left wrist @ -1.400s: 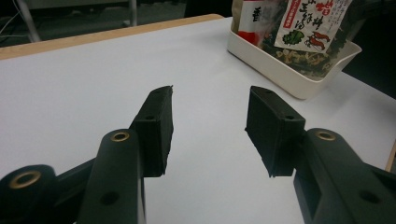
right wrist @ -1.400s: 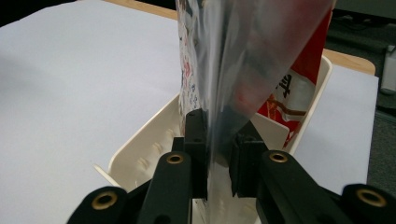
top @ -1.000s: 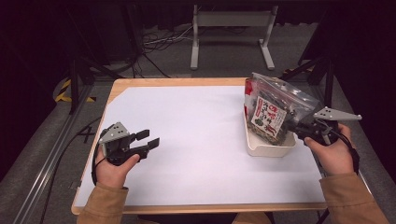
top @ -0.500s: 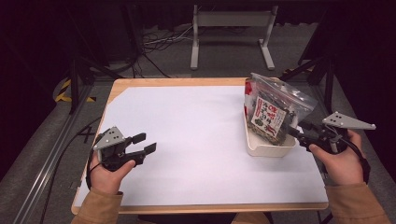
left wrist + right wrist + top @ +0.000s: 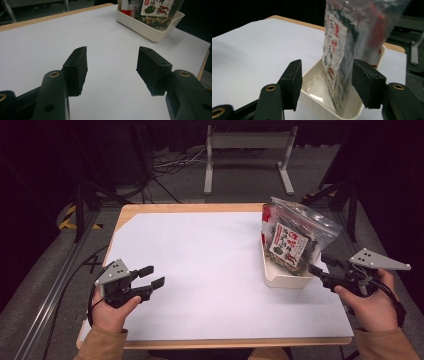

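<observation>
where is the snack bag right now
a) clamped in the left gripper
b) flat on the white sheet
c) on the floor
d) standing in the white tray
d: the snack bag stands upright in the white tray at the table's right side, with the open right gripper just short of it.

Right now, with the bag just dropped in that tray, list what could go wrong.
1. The snack bag stands tall and tilted in the shallow white tray; it may well tip out over the rim.
2. The right gripper, whose jaws have just been opening with nothing between them, sits close to the tray's near end and could nudge it.
3. The tray sits near the table's right edge, so a push might slide it off.
</observation>
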`<action>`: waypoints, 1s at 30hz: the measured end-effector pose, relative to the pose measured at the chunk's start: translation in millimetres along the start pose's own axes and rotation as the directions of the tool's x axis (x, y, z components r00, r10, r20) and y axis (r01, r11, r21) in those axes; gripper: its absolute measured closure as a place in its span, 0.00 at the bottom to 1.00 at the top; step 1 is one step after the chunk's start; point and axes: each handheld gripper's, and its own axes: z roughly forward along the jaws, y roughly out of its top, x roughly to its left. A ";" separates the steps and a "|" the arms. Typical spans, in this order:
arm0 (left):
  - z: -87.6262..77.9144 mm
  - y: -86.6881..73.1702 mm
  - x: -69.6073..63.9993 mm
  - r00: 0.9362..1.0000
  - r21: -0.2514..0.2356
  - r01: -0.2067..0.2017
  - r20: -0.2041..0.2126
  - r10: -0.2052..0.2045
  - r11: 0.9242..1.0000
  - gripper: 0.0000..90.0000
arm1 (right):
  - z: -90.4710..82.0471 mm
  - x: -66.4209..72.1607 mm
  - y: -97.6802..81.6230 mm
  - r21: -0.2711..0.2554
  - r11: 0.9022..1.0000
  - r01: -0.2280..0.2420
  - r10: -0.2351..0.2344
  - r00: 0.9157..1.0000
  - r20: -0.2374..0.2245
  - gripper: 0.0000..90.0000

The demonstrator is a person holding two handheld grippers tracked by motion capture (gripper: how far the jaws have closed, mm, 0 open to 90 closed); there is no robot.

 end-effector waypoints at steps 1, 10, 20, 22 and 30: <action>-0.5 -0.4 1.1 1.000 -0.003 -0.014 0.008 0.014 1.000 0.47 | 0.1 3.0 0.4 -0.003 1.000 0.013 -0.013 1.000 -0.011 0.45; -3.0 -5.7 2.7 0.999 -0.005 -0.007 0.033 0.007 1.000 0.46 | 8.8 19.6 -0.8 -0.043 0.998 0.055 -0.059 0.993 -0.099 0.39; -2.4 -10.8 1.9 0.999 0.004 -0.022 0.044 0.022 1.000 0.46 | 26.8 34.5 -6.7 -0.049 0.995 0.085 -0.093 0.976 -0.197 0.38; -2.3 -12.0 3.1 0.999 0.001 -0.012 0.049 0.012 1.000 0.45 | 31.0 38.5 -9.1 -0.053 0.995 0.086 -0.096 0.972 -0.216 0.38; -0.8 -16.6 4.8 0.998 0.006 -0.011 0.058 0.011 1.000 0.45 | 49.5 50.8 -22.1 -0.047 0.993 0.107 -0.116 0.955 -0.273 0.37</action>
